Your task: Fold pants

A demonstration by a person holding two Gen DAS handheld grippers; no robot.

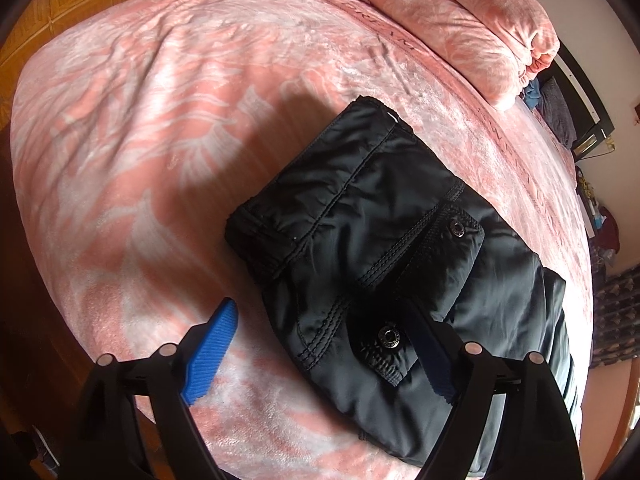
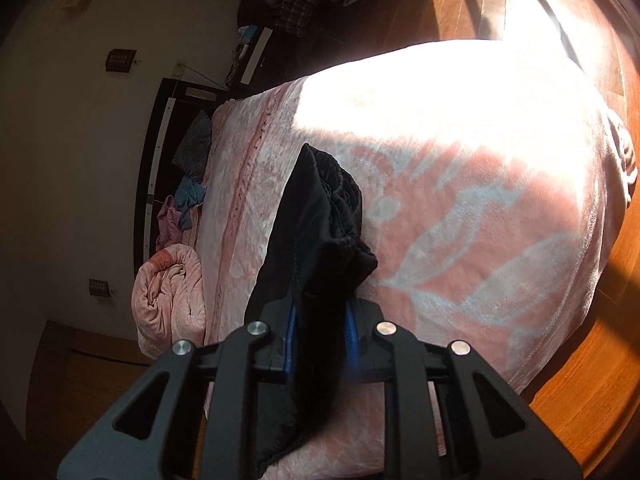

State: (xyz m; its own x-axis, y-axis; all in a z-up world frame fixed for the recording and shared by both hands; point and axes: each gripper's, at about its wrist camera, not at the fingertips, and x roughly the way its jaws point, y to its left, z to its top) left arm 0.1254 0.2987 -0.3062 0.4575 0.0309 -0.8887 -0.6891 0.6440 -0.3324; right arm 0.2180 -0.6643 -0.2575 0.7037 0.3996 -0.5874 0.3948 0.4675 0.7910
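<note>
Black pants (image 1: 380, 208) lie folded into a thick packet on the pink blanket (image 1: 160, 120), with two snap-button pocket flaps facing up. My left gripper (image 1: 320, 308) hovers over the packet's near corner, open wide. Its left blue pad (image 1: 212, 348) is above the blanket and its right pad (image 1: 430, 356) above the pants, neither pressing. In the right wrist view, the right gripper (image 2: 320, 304) is shut on an edge of the pants (image 2: 316, 208). The black fabric bunches between its blue pads and stretches away across the blanket (image 2: 480, 200).
A rolled pink quilt (image 1: 460, 20) lies at the bed's head end, also seen as the quilt (image 2: 168, 292). Loose clothes (image 2: 188, 196) sit beside a dark headboard (image 2: 156, 140). Wooden floor (image 2: 580, 360) surrounds the bed. Strong sunlight washes out the far part of the blanket.
</note>
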